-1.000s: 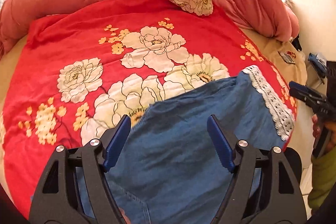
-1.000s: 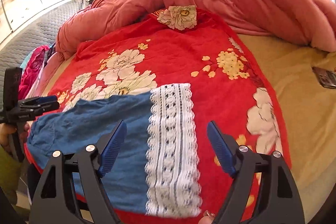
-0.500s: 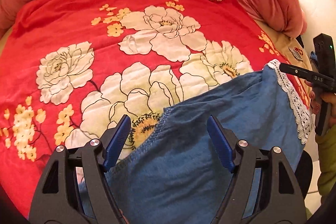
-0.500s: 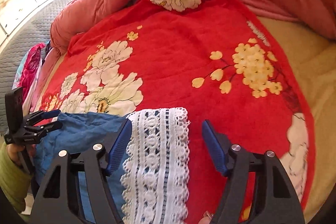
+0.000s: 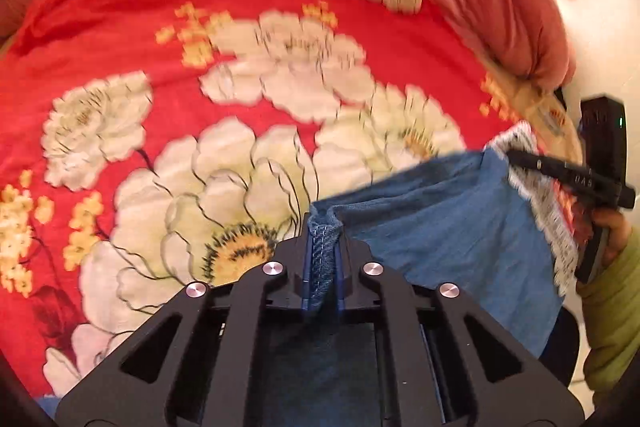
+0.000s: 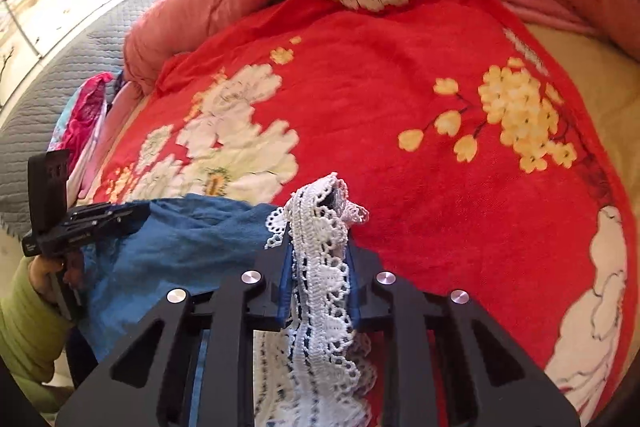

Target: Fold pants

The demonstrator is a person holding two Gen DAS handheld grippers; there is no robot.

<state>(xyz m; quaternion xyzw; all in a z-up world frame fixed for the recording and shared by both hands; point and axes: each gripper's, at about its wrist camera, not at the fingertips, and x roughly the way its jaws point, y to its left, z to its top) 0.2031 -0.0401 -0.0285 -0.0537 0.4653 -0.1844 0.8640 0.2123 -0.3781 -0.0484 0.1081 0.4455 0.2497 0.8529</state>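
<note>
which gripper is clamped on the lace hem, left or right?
The right gripper: white lace trim is bunched between its pads. The left gripper pinches a plain stitched denim edge of the pants instead.

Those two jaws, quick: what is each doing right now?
Left gripper: just closed on the pants' stitched blue edge.
Right gripper: just closed on their lace trim.

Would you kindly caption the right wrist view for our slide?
Right hand-held gripper pinches the blue pants' lace hem over a red floral blanket.
</note>
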